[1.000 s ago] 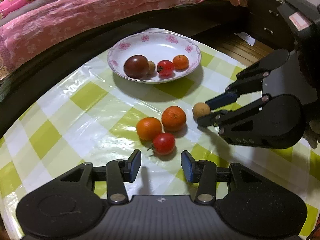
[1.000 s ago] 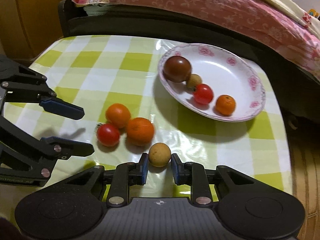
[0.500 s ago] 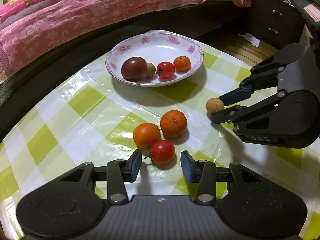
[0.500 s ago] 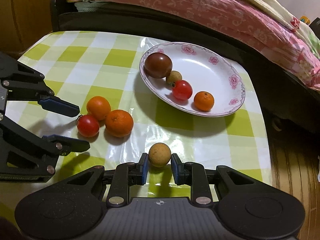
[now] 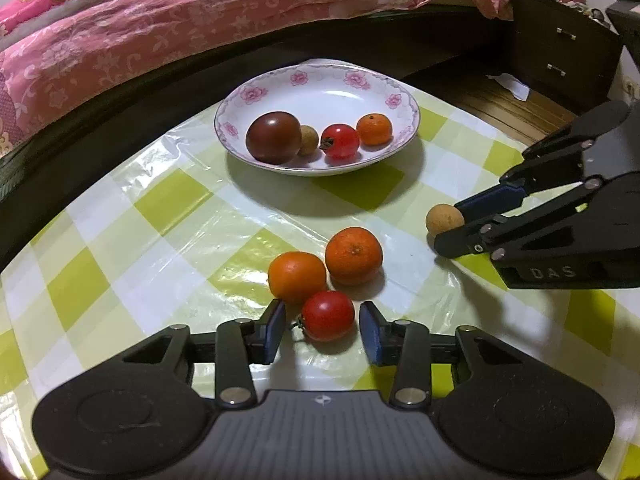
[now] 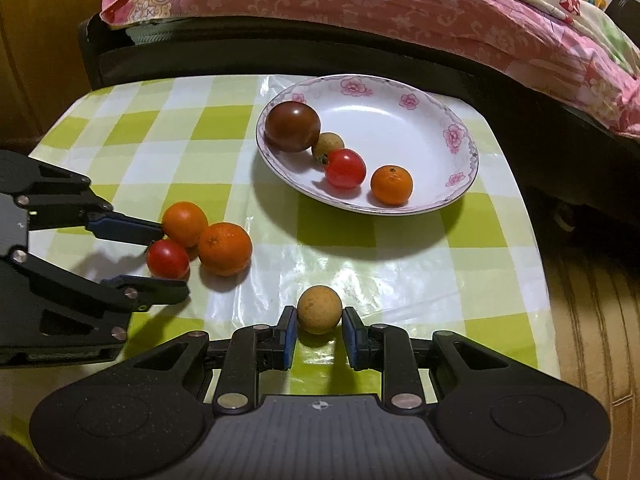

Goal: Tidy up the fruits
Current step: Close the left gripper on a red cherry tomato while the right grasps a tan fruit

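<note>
A white flowered plate point(image 5: 400, 104) point(image 6: 460, 160) holds a dark tomato point(image 5: 273, 137), a small tan fruit point(image 5: 309, 140), a red tomato point(image 5: 340, 141) and a small orange point(image 5: 374, 129). On the checked cloth lie two oranges point(image 5: 297, 277) point(image 5: 353, 255) and a red tomato point(image 5: 328, 315) point(image 6: 168, 258). My left gripper point(image 5: 322, 332) point(image 6: 160, 258) is open, its jaws on either side of that red tomato. My right gripper point(image 6: 318, 336) point(image 5: 452, 222) is shut on a tan round fruit point(image 6: 319, 309) point(image 5: 444, 219), held just above the cloth.
The table point(image 5: 168, 208) stands against a bed with a pink quilt point(image 5: 160, 12) and a dark frame. A dark drawer cabinet point(image 5: 560, 60) stands at the right over wooden floor. The table's right edge point(image 6: 536, 240) drops to the floor.
My left gripper has moved forward until its jaws flank the red tomato. My right gripper has carried the tan fruit to the right, away from the oranges, and raised it slightly.
</note>
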Demonstrator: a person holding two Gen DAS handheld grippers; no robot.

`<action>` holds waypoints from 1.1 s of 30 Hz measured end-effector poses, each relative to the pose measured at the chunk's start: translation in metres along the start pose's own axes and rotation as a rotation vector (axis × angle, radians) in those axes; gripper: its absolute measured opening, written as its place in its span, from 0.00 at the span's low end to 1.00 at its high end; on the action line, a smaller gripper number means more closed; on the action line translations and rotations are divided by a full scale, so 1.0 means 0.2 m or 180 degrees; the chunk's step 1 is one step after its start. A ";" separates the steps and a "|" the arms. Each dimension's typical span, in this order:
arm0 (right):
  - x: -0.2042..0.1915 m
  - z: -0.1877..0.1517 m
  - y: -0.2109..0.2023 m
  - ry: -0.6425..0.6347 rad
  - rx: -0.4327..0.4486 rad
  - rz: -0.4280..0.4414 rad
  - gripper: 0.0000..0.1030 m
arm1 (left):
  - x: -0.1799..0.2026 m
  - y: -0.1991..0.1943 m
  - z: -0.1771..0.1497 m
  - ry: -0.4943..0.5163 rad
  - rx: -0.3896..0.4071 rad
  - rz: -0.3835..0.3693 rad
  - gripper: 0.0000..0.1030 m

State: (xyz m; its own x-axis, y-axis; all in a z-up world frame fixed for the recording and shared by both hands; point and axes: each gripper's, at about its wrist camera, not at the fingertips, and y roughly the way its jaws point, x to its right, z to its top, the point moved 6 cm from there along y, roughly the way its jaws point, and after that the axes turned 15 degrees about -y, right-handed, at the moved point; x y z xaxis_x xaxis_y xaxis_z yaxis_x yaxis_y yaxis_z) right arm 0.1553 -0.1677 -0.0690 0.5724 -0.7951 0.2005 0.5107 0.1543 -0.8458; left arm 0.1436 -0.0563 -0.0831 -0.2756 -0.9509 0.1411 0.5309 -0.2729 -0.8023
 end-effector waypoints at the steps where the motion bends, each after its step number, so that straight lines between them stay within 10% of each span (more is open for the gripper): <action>1: 0.00 0.00 0.00 0.0031 0.0027 0.0042 0.20 | 0.00 0.00 0.00 -0.0017 -0.0016 -0.0001 0.42; 33: -0.02 -0.02 0.02 0.0064 0.0077 0.0185 0.21 | 0.06 -0.04 -0.06 0.0059 -0.0064 -0.0045 0.40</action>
State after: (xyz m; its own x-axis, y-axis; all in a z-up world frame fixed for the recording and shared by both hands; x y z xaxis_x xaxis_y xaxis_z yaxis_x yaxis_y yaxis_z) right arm 0.1523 -0.1661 -0.0742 0.5888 -0.7959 0.1412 0.4923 0.2145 -0.8435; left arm 0.1266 -0.0649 -0.0826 -0.2979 -0.9440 0.1419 0.5107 -0.2832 -0.8118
